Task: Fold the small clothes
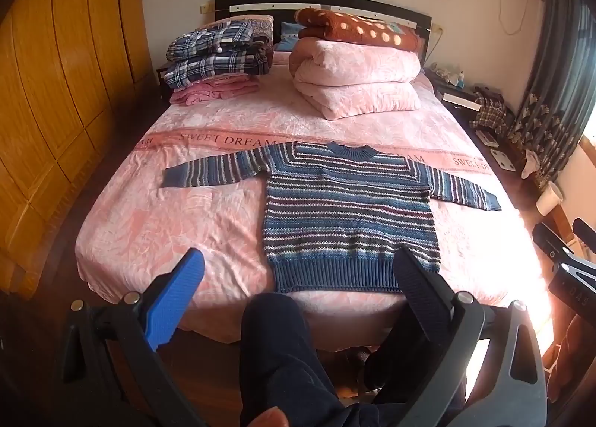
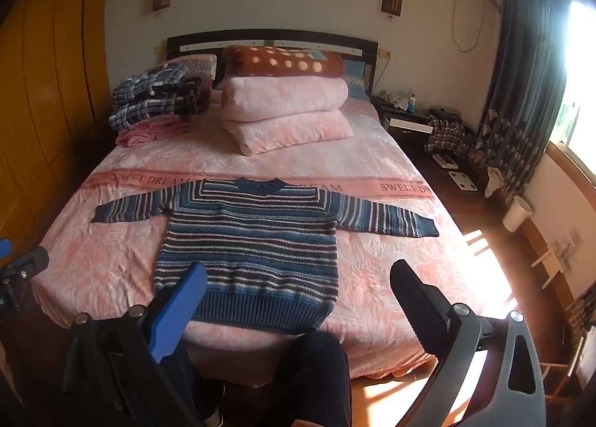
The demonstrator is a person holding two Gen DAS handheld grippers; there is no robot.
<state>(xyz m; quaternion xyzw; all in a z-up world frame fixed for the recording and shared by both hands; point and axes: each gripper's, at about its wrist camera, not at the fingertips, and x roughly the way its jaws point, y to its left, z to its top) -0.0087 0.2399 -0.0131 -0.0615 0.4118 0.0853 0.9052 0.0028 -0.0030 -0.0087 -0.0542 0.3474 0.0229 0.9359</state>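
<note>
Nearest, the left gripper (image 1: 300,270) and the right gripper (image 2: 298,278) both hang spread wide with nothing between their fingers, above the person's dark trouser legs (image 1: 283,360). Beyond, at 12 o'clock, a striped blue sweater (image 1: 346,211) lies flat on the pink bed (image 1: 156,211), sleeves out at 9 and 3 o'clock. Farther, folded plaid clothes (image 1: 219,54) sit at 11 o'clock, and a pink quilt (image 1: 354,80) at 12.
</note>
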